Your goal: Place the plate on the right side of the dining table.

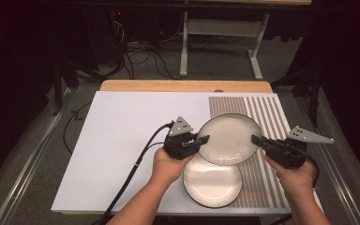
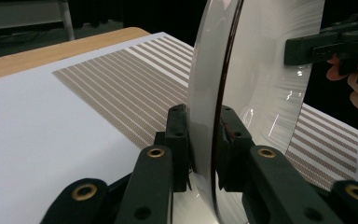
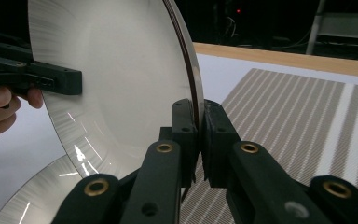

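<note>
We have the upper plate (image 1: 228, 138) pinched at opposite rims by the left gripper (image 1: 203, 139) and right gripper (image 1: 257, 139), raised over the lower plate (image 1: 212, 182); it looks stiff, glossy, breakable, so rims suit.

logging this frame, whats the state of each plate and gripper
upper plate: lifted, held by its rim on both sides
lower plate: flat on the table, partly under the upper plate
left gripper: shut on the upper plate
right gripper: shut on the upper plate
</note>
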Demonstrator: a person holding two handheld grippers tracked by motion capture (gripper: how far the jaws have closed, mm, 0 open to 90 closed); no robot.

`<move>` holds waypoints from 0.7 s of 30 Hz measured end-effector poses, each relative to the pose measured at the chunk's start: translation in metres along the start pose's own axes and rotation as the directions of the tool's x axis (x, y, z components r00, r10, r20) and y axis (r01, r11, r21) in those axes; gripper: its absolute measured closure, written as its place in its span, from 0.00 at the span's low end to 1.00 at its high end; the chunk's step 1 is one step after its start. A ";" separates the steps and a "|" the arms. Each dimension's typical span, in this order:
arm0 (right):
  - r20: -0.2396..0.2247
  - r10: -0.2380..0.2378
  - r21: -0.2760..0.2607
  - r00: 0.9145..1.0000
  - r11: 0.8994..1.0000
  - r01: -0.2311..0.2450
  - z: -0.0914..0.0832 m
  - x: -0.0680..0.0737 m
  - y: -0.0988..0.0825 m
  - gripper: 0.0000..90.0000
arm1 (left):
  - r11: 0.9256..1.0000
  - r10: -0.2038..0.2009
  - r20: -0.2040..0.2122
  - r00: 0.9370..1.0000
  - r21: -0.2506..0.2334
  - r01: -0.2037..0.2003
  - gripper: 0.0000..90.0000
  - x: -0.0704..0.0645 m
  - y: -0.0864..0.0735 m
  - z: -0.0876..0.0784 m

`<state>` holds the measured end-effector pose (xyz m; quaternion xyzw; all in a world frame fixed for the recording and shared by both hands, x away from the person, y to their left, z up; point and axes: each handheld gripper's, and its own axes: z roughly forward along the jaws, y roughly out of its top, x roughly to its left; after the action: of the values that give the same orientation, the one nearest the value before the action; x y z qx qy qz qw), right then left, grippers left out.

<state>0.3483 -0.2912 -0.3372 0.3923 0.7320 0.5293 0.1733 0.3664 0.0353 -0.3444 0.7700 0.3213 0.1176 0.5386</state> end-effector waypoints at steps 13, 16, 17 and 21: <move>0.080 0.036 -0.025 0.996 0.999 -0.034 -0.019 -0.027 -0.005 0.97 | 1.000 0.002 0.016 1.000 0.023 -0.002 0.84 -0.007 0.020 0.043; 0.098 0.046 -0.029 0.994 0.999 -0.043 -0.024 -0.033 -0.008 0.97 | 1.000 0.000 0.022 1.000 0.030 0.000 0.84 -0.009 0.022 0.053; 0.105 0.048 -0.028 0.993 0.999 -0.046 -0.026 -0.035 -0.009 0.97 | 0.999 -0.001 0.024 1.000 0.032 0.001 0.84 -0.010 0.022 0.057; 0.133 0.058 -0.028 0.989 0.998 -0.054 -0.031 -0.041 -0.012 0.97 | 0.999 -0.011 0.029 1.000 0.041 0.010 0.83 -0.013 0.022 0.070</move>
<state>0.3484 -0.3439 -0.3431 0.4452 0.7011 0.5153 0.2115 0.4012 -0.0301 -0.3494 0.7806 0.3198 0.0971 0.5282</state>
